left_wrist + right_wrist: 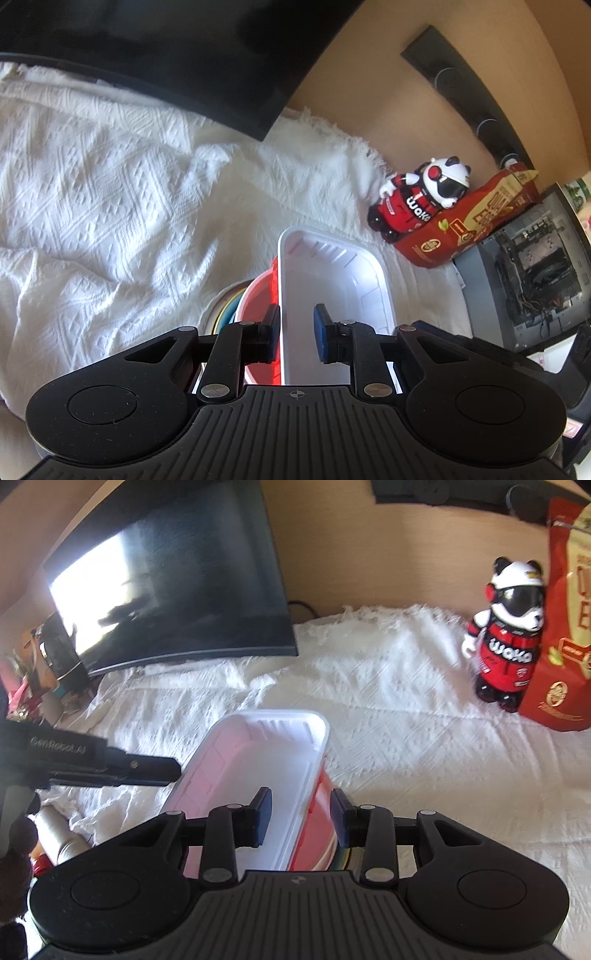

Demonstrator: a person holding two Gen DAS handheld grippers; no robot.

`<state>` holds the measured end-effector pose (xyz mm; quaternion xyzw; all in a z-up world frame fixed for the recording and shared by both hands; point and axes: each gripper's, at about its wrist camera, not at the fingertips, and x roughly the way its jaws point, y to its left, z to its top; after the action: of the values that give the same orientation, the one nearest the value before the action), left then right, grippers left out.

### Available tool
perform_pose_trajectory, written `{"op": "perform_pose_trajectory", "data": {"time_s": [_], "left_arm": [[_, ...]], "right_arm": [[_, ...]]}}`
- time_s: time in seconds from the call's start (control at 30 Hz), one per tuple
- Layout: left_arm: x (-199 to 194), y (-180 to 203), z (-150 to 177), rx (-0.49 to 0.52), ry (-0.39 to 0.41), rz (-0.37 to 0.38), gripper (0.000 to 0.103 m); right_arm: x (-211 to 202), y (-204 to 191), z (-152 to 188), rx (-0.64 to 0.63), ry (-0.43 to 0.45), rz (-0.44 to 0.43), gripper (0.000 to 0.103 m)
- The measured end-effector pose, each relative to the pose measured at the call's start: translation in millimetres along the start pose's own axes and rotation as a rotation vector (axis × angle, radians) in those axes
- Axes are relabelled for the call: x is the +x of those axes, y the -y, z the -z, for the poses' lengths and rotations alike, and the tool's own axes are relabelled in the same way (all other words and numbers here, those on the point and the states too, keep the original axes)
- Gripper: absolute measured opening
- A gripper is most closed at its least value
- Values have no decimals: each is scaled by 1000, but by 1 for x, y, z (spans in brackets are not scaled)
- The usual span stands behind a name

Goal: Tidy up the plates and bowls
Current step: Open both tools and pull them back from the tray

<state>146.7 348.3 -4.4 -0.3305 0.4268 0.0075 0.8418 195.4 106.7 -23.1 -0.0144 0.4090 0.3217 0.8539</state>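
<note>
Two grippers, left gripper [295, 334], right gripper [301, 818], white tray [332, 280]

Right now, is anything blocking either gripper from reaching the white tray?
Nothing visible does. The left gripper and the right gripper each already straddle a side wall of the white tray, which sits over the red bowl.

Bright daylight is washing out the cloth [110, 206] ahead of both tools; glare is streaking the monitor [110, 590]; fisheye edges are bending, and the panda [511, 627] is blurring slightly.
</note>
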Motion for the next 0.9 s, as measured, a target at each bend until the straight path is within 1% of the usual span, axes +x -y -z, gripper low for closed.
{"op": "perform_pose_trajectory", "data": {"time_s": [0.1, 0.2, 0.27, 0.33, 0.43, 0.47, 0.5, 0.57, 0.67, 0.7, 0.73, 0.8, 0.83, 0.9], "left_arm": [[-6, 0, 3, 46, 28, 8, 21], [-14, 3, 9, 116, 61, 22, 21], [-23, 7, 17, 159, 102, 15, 21], [-33, 10, 28, 166, 142, 8, 21], [-50, 17, 53, 150, 190, 5, 17], [-55, 21, 62, 159, 197, -3, 17], [-60, 26, 73, 176, 203, -15, 16], [-70, 39, 98, 229, 206, -33, 15], [-81, 58, 133, 268, 205, -47, 15], [-83, 64, 145, 276, 211, -56, 15], [-86, 70, 156, 272, 222, -83, 15], [-91, 81, 178, 255, 222, -165, 15], [-93, 89, 191, 266, 227, -212, 15], [-97, 100, 212, 300, 235, -266, 15]], "right_arm": [[-10, -1, 4, 35, 29, 32, 35], [-24, -4, 11, 76, 64, 72, 35], [-35, -7, 17, 91, 92, 102, 35], [-45, -11, 24, 107, 117, 133, 35], [-58, -17, 37, 132, 121, 145, 40], [-63, -19, 43, 131, 119, 139, 44], [-68, -22, 49, 127, 121, 134, 49], [-77, -26, 63, 124, 125, 131, 54], [-88, -29, 82, 113, 102, 96, 55], [-94, -30, 91, 104, 100, 84, 57], [-99, -31, 98, 93, 102, 77, 59], [-112, -32, 114, 64, 109, 67, 66], [-118, -34, 121, 45, 110, 69, 67], [-129, -35, 137, 6, 114, 64, 70]]}}
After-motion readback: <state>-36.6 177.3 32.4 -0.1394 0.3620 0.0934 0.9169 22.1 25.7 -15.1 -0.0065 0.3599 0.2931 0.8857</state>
